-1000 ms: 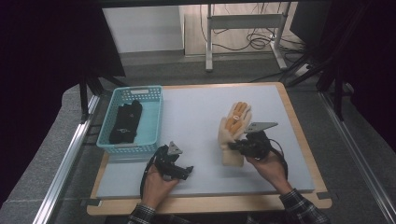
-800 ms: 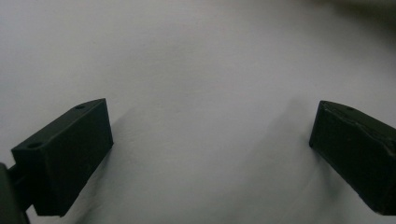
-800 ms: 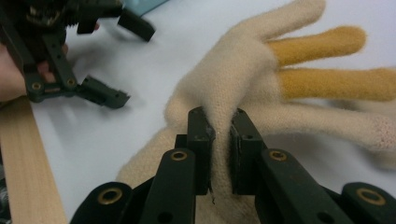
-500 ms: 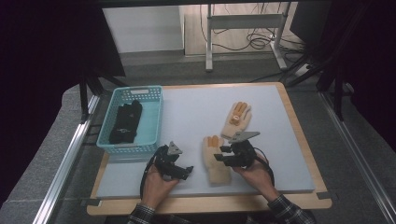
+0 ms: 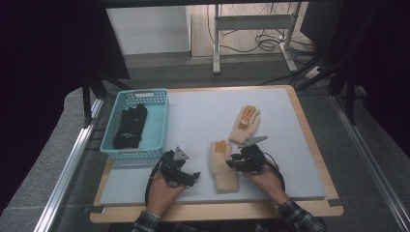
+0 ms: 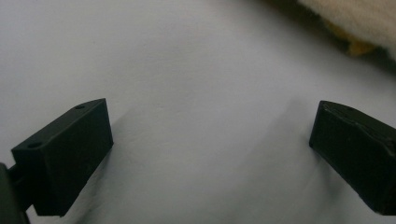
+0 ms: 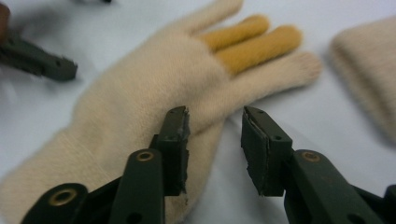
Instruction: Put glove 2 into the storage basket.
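Fuzzy knitted cream glove (image 5: pixel 224 166) on matt grey table (image 5: pixel 203 121)

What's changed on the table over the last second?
The right gripper carried one cream glove off the other glove and set it down nearer the person, flat on the mat. Its jaws have just been closing a little but stand apart, beside the glove's edge. The left gripper and the basket stayed put.

Your high view looks forward and down from above your side of the table (image 5: pixel 290 116). Each gripper view rides low and close, facing along its jaws. All three views share the nearer cream glove (image 5: pixel 223 166) (image 6: pixel 359 23) (image 7: pixel 140 121).
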`<state>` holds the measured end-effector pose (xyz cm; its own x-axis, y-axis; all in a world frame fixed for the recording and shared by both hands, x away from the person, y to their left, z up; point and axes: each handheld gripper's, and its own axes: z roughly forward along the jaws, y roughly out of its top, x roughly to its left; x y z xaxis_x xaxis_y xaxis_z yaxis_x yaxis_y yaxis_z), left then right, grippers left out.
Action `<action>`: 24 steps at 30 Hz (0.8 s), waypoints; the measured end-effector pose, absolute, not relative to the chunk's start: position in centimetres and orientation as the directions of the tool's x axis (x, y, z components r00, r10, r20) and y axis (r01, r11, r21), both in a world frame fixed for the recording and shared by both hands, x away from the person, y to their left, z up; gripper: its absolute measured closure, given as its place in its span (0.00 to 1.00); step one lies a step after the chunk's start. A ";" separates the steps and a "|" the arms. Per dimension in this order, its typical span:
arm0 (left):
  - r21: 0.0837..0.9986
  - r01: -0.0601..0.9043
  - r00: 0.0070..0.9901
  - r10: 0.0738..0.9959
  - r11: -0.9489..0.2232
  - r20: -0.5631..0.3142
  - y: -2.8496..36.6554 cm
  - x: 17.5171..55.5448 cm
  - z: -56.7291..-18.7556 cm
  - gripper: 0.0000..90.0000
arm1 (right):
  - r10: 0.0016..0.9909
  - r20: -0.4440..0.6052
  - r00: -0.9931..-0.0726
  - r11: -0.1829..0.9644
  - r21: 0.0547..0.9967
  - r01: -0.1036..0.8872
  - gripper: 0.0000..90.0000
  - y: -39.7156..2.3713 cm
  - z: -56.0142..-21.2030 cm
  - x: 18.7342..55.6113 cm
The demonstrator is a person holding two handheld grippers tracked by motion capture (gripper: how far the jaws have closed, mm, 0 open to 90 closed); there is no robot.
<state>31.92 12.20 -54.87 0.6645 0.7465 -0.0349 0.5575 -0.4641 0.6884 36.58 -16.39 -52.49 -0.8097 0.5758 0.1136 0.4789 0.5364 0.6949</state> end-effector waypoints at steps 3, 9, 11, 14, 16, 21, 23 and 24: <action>0.688 0.557 0.665 0.746 -0.465 -0.035 12.2 31.9 -54.9 0.00 | 0.562 0.113 -0.819 0.542 0.698 0.468 0.86 -16.1 -52.8 36.0; 0.690 0.558 0.663 0.748 -0.462 -0.036 12.2 31.9 -54.9 0.00 | 0.544 0.074 -0.836 0.569 0.699 0.432 0.97 -15.6 -51.4 34.9; 0.690 0.558 0.663 0.748 -0.461 -0.036 12.2 31.9 -54.9 0.00 | 0.547 0.067 -0.835 0.538 0.736 0.411 0.97 -16.0 -50.0 34.6; 0.689 0.556 0.664 0.747 -0.464 -0.033 12.2 31.9 -54.9 0.00 | 0.549 0.042 -0.835 0.509 0.775 0.374 0.94 -16.6 -47.6 33.9; 0.690 0.556 0.664 0.747 -0.464 -0.034 12.2 31.9 -54.9 0.00 | 0.564 0.010 -0.826 0.508 0.784 0.357 0.86 -17.1 -46.7 33.7; 0.688 0.557 0.665 0.746 -0.465 -0.034 12.2 31.9 -54.9 0.00 | 0.622 0.015 -0.783 0.485 0.778 0.400 0.78 -19.0 -47.4 35.1; 0.689 0.558 0.664 0.747 -0.464 -0.035 12.2 31.9 -54.9 0.00 | 0.642 0.031 -0.766 0.470 0.774 0.424 0.77 -19.6 -48.1 35.7; 0.688 0.558 0.664 0.747 -0.464 -0.035 12.2 31.9 -54.9 0.00 | 0.648 0.034 -0.760 0.467 0.771 0.433 0.76 -19.9 -48.4 36.0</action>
<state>31.93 12.20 -54.87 0.6645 0.7465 -0.0350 0.5575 -0.4640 0.6884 35.98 -19.94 -48.38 -0.7605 0.6485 0.0345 0.4329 0.4666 0.7713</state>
